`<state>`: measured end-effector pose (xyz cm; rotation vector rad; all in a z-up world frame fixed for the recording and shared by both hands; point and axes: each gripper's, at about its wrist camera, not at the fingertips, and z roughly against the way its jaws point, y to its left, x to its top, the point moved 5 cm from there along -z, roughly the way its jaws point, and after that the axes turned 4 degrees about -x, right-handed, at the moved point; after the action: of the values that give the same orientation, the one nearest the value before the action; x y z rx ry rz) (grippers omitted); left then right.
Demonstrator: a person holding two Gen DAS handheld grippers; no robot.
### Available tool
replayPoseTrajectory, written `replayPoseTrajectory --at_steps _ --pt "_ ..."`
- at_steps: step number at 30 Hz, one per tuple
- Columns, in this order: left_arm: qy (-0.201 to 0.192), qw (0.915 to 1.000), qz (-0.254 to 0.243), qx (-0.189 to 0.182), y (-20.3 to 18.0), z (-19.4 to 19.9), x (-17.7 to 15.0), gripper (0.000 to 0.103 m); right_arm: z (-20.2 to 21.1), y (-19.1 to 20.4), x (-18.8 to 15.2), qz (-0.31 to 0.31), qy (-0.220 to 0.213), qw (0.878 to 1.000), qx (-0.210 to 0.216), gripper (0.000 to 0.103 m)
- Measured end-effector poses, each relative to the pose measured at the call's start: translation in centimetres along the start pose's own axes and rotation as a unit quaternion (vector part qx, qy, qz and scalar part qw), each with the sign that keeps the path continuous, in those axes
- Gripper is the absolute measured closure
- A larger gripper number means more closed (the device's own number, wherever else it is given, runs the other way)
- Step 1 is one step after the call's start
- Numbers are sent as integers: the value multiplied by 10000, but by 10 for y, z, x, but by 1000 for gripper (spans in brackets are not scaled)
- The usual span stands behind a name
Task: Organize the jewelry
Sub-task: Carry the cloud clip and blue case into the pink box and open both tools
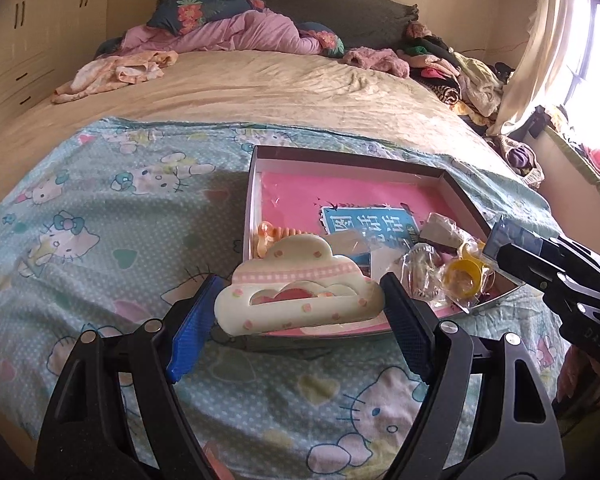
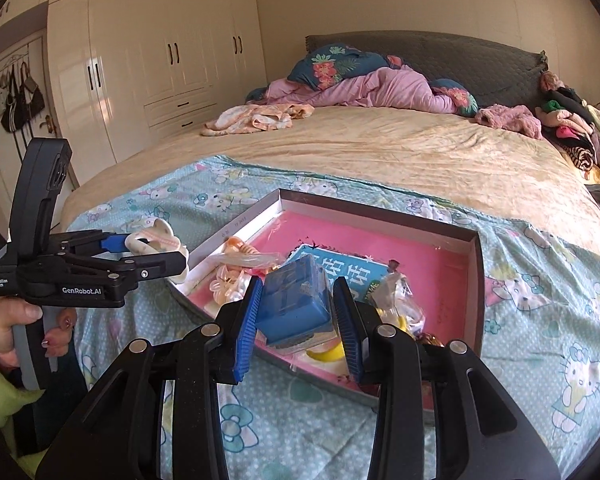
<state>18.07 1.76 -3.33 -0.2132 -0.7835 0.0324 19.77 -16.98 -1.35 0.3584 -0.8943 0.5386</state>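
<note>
My left gripper (image 1: 298, 300) is shut on a cream cloud-shaped hair claw (image 1: 296, 288) and holds it above the near left corner of the shallow box (image 1: 256, 160). The claw also shows in the right wrist view (image 2: 156, 240). My right gripper (image 2: 296, 312) is shut on a small clear case with a blue insert (image 2: 296, 300), held over the box's near edge (image 2: 476, 280). In the box lie an orange hair clip (image 1: 272, 236), a yellow ring-shaped piece (image 1: 462, 280), several small clear bags of jewelry (image 1: 420, 268) and a blue printed card (image 1: 368, 224) on pink lining.
The box sits on a Hello Kitty sheet (image 1: 100, 220) spread over a beige bed (image 1: 260, 80). Pillows and a pink quilt (image 1: 240, 32) lie at the head, a clothes pile (image 1: 460, 68) at the far right. White wardrobes (image 2: 160, 60) stand to the left.
</note>
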Motion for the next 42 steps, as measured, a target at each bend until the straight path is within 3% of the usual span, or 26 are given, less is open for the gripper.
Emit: replayPoseTrajectory --at_steps 21,42 --pt "304 9995 92 -70 14 -30 -2 30 -52 11 -6 54 420 9991 88 68" --pt "271 9994 127 -181 13 -29 0 29 -74 21 -15 203 704 9973 94 68"
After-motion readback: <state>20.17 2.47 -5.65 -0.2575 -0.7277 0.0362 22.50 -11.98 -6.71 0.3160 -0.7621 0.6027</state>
